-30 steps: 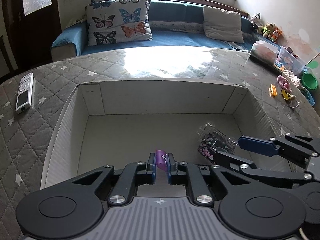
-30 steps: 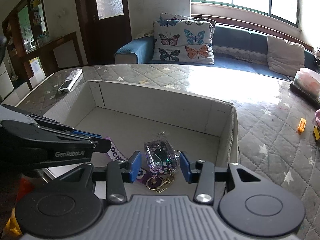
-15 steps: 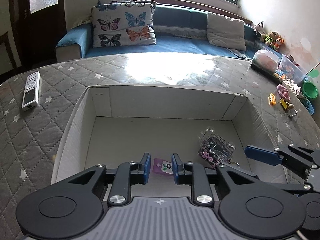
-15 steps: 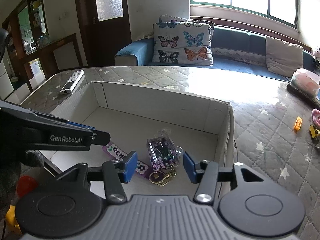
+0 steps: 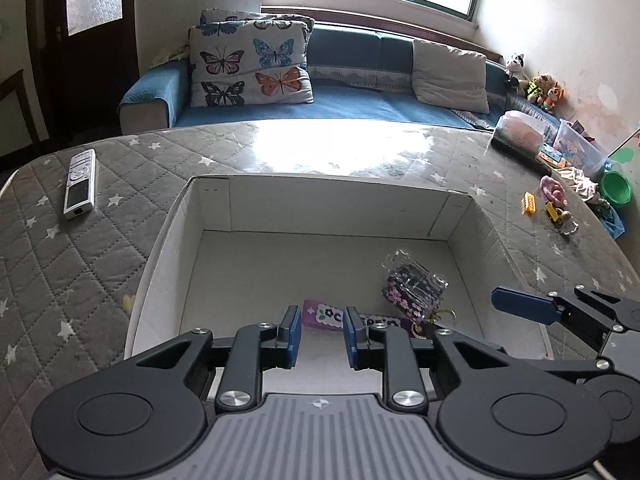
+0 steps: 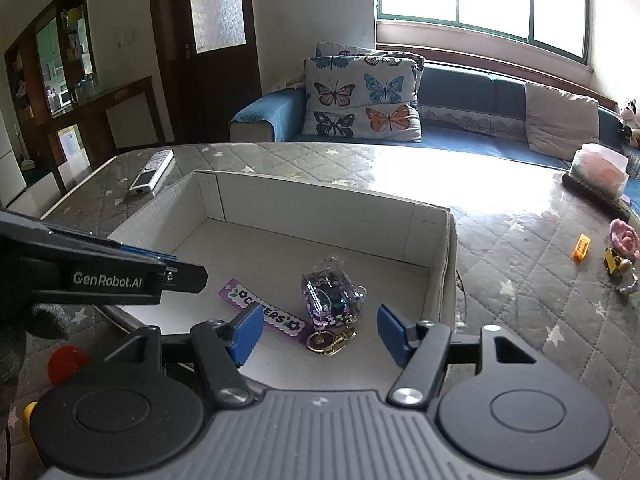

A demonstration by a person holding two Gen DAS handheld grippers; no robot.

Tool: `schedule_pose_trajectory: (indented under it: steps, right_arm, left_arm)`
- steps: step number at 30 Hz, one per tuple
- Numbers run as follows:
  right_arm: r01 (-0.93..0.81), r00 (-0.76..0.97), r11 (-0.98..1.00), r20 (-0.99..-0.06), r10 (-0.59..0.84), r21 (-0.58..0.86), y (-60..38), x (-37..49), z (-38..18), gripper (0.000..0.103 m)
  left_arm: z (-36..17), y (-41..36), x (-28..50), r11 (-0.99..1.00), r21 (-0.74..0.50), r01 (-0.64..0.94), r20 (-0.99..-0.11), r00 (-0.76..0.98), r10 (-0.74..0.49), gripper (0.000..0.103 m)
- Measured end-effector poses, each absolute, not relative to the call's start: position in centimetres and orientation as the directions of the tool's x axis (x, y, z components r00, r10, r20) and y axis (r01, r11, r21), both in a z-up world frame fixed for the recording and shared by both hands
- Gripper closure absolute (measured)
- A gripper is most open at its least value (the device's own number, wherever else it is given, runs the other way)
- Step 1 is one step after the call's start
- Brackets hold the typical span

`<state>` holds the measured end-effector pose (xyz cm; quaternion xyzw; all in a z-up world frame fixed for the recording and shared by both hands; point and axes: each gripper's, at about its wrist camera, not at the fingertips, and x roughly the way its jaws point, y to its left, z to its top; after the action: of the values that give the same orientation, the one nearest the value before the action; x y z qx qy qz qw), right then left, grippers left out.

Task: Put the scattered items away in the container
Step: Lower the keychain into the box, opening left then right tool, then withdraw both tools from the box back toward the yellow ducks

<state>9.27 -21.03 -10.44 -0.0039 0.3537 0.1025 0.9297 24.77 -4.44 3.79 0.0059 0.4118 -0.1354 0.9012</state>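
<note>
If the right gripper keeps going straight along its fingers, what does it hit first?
Most likely the clear glitter keychain lying in the white box, framed between the open right gripper fingers. The purple tag lies just left of that line; depth is uncertain.

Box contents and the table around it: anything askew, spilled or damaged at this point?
Nothing damaged or spilled. The glitter keychain and purple tag lie loose on the box floor. Small toys remain scattered on the table's right side, and a remote lies left of the box.
</note>
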Motion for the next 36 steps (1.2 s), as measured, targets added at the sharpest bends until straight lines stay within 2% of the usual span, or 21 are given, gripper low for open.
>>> schedule_pose_trajectory:
  steps: [10,36]
  right_arm:
    - [-0.19,0.735,0.978,-0.649,0.199,0.085,-21.0,7.4,-10.1,0.033]
    - [-0.176,0.761,0.974,-0.608,0.226,0.142,-21.5,2.3,-9.7,0.031]
  left_arm:
    - [4.2,-4.3,22.3,0.963,-0.088,0.253,-0.73,0.641,-0.235,0.078]
    - [4.5,-2.4,17.4,0.97,-0.122,0.211,-0.709,0.665,-0.234,0.078]
